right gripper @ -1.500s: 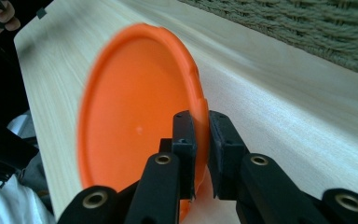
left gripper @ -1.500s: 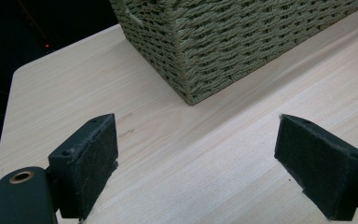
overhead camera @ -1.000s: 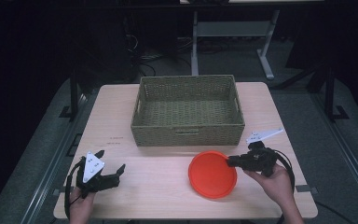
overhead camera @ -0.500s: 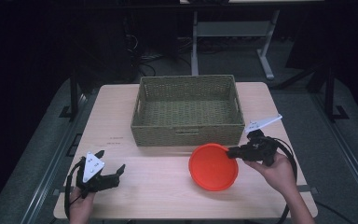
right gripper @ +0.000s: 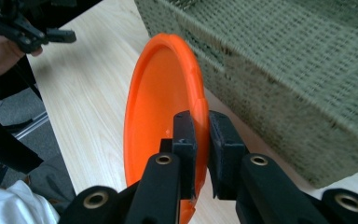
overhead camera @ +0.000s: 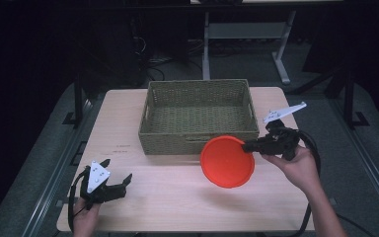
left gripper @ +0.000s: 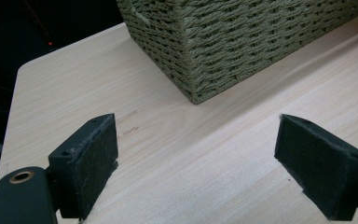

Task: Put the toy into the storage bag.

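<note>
Just in front of the empty basket point(overhead camera: 200, 116), the right gripper point(overhead camera: 254, 146) pinches the orange plate point(overhead camera: 227, 161) by its rim, tilted above the table point(overhead camera: 177, 197), apparently bound for the basket, while the left gripper point(overhead camera: 112, 183) rests open at the near left.

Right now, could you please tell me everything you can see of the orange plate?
The orange plate is round and shallow with a raised rim, apparently smooth plastic, and nothing lies on it. It is tilted up on edge, lifted off the table, just in front of the woven basket. The right gripper is shut on its rim, one jaw on each face. Whether it touches the basket I cannot tell.
</note>
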The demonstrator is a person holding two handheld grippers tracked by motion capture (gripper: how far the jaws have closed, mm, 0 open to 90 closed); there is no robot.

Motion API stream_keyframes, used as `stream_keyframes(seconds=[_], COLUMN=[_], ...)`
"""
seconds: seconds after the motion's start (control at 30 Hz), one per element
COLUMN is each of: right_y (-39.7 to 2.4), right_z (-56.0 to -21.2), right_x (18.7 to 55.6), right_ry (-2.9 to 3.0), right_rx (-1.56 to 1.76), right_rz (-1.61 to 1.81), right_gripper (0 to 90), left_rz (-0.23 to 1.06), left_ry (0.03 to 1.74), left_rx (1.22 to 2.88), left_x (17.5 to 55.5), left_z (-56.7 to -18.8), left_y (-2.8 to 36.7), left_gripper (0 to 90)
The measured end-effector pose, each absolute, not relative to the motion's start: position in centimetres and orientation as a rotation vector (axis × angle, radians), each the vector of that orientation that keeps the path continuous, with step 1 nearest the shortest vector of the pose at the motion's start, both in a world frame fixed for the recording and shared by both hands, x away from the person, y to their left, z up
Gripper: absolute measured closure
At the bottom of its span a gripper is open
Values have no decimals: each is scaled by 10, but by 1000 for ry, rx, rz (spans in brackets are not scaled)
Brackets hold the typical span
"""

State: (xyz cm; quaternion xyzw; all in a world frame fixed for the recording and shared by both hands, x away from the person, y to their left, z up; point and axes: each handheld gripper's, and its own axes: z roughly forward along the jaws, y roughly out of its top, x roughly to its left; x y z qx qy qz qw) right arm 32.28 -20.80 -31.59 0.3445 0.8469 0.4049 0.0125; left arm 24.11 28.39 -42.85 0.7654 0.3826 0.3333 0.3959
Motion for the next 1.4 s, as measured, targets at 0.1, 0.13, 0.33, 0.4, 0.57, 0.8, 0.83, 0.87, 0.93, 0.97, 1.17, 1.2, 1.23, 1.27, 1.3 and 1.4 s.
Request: stream_keyframes(seconds=[0.1, 0.13, 0.33, 0.4, 0.57, 0.8, 0.83, 0.87, 0.93, 0.97, 1.17, 1.2, 1.23, 1.27, 1.3, 1.4], right_y=[-210, -210, -209, -208, -206, -202, -201, -200, -198, -197, -193, -193, -192, -191, -190, -188], right_z=[-307, -304, -288, -283, -275, -265, -264, -263, -261, -260, -258, -258, -258, -257, -257, -254], right_x=[326, 327, 333, 335, 343, 349, 350, 350, 352, 352, 357, 359, 360, 361, 362, 365], right_ry=[2635, 2630, 2615, 2612, 2616, 2617, 2618, 2615, 2612, 2610, 2610, 2610, 2615, 2617, 2619, 2619], right_rx=[1072, 1069, 1063, 1052, 1067, 1051, 1047, 1050, 1045, 1047, 1050, 1045, 1049, 1045, 1041, 1044], right_rz=[1277, 1281, 1274, 1272, 1259, 1262, 1260, 1259, 1269, 1277, 1286, 1288, 1283, 1276, 1273, 1271], right_gripper=[818, 818, 818, 818, 818, 818, 818, 818, 818, 818, 818, 818, 818, 817, 818, 818], left_rz=[845, 846, 846, 846, 848, 843, 845, 846, 850, 848, 845, 845, 846, 847, 845, 840], left_ry=[967, 967, 971, 966, 966, 969, 967, 965, 960, 960, 960, 959, 958, 957, 961, 968], left_rx=[1946, 1945, 1938, 1950, 1943, 1943, 1942, 1944, 1948, 1952, 1954, 1953, 1952, 1950, 1945, 1942], left_x=[241, 241, 241, 241, 241, 241, 241, 241, 241, 241, 241, 241, 241, 241, 241, 241], left_z=[-429, -429, -429, -429, -429, -429, -429, -429, -429, -429, -429, -429, -429, -429, -429, -429], left_y=[284, 284, 284, 284, 284, 284, 284, 284, 284, 284, 284, 284, 284, 284, 284, 284], left_gripper=[128, 128, 128, 128, 128, 128, 128, 128, 128, 128, 128, 128, 128, 128, 128, 128])
